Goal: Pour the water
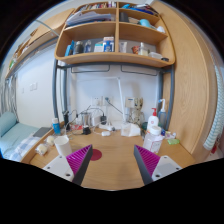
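A white wall point(50, 85) fills the back of the scene, and a wooden shelf unit point(115, 60) hangs on it, its upper and lower boards crowded with small bottles and boxes too small to tell apart. To the right stands a tall wooden panel point(190, 90), reaching from the shelf down to the desk level.

Below the shelf lies a wooden desk point(115, 150), its bare top running forward to the gripper. Along the back edge of the desk sits a row of clutter: cables, small containers and a white box-like thing point(131, 130), none clear enough to name more closely. At the far left of the desk edge is a pale blue-green cloth or cushion point(10, 135).

On the right side of the desk, beyond the right finger, stands a white bottle with a red cap point(153, 124), upright, close to the other things at the back. This is the only vessel that reads as a likely water holder; whether it holds water cannot be told. A small white cup-like thing point(41, 148) rests on the desk to the left, beyond the left finger.

The gripper point(113, 160) hovers above the desk's front part, its fingers spread wide with bare wood showing between them. The magenta pads point(82, 155) face each other across the gap, and nothing stands between them or touches them.
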